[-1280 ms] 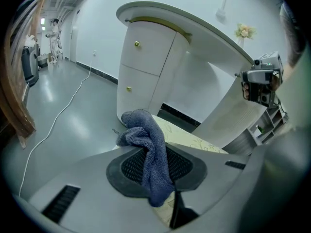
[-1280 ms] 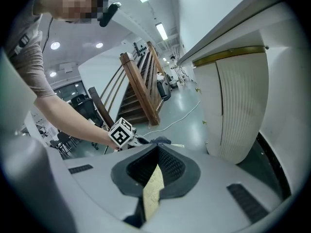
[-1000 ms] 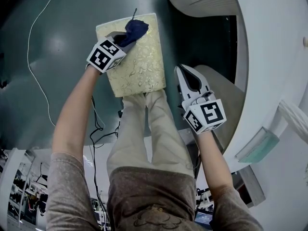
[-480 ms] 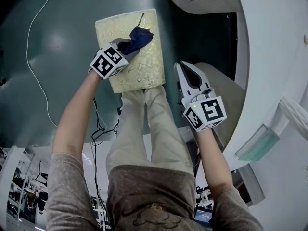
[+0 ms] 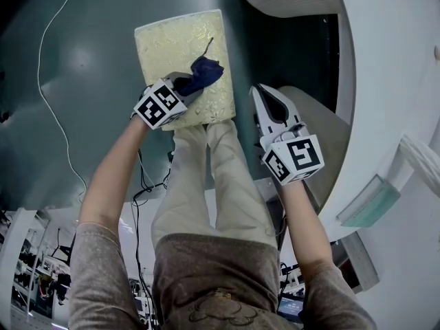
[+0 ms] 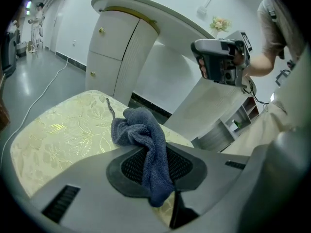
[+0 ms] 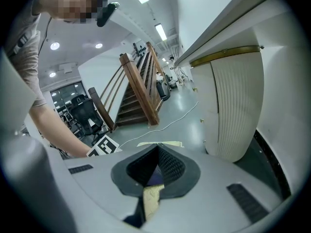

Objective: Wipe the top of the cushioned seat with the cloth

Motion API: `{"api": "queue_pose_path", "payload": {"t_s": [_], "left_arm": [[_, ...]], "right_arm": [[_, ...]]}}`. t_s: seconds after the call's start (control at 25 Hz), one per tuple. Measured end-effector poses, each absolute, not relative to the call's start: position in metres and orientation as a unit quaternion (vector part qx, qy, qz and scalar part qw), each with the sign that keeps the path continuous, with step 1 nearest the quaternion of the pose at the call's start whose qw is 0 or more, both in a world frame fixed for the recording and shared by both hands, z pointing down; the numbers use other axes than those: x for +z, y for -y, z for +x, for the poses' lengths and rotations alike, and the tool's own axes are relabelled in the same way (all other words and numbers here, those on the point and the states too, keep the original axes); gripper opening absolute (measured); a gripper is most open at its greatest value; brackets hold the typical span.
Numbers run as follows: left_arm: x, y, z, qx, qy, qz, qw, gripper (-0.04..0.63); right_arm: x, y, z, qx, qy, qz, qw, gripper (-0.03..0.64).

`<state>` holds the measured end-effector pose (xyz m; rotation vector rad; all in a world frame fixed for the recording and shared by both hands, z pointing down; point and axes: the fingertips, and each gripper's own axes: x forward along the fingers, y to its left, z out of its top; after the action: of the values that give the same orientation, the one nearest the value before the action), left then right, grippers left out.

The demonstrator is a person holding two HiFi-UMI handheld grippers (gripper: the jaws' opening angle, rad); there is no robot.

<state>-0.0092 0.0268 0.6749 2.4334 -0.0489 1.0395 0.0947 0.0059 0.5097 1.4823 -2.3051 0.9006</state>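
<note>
You are clenching the left hand-held gripper on the blue cloth. One end is pinched between the jaws and the rest is bunching ahead of them on the cushioned seat. The cloth is lying on the near right part of the seat top, close to the edge by your legs. The right hand-held gripper is hanging off to the side over the floor, jaws together on nothing and taking no part.

Progress looks like mid-wipe. The cloth is touching the top, but the fabric is showing no mark of which areas are done. The far and left parts are probably left to cover.

No containers are taking part. The white cabinet beyond the seat is showing shut doors, so its contents are hidden.
</note>
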Motion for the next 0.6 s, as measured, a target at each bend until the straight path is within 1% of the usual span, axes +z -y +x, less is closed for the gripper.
{"api": "queue_pose_path", "payload": {"t_s": [0.6], "left_arm": [[0.673,-0.086,-0.008,0.387,-0.023,0.886,0.254,0.086]], "right_arm": [[0.51,-0.011,0.098,0.311,0.791,0.512,0.126,0.005]]}}
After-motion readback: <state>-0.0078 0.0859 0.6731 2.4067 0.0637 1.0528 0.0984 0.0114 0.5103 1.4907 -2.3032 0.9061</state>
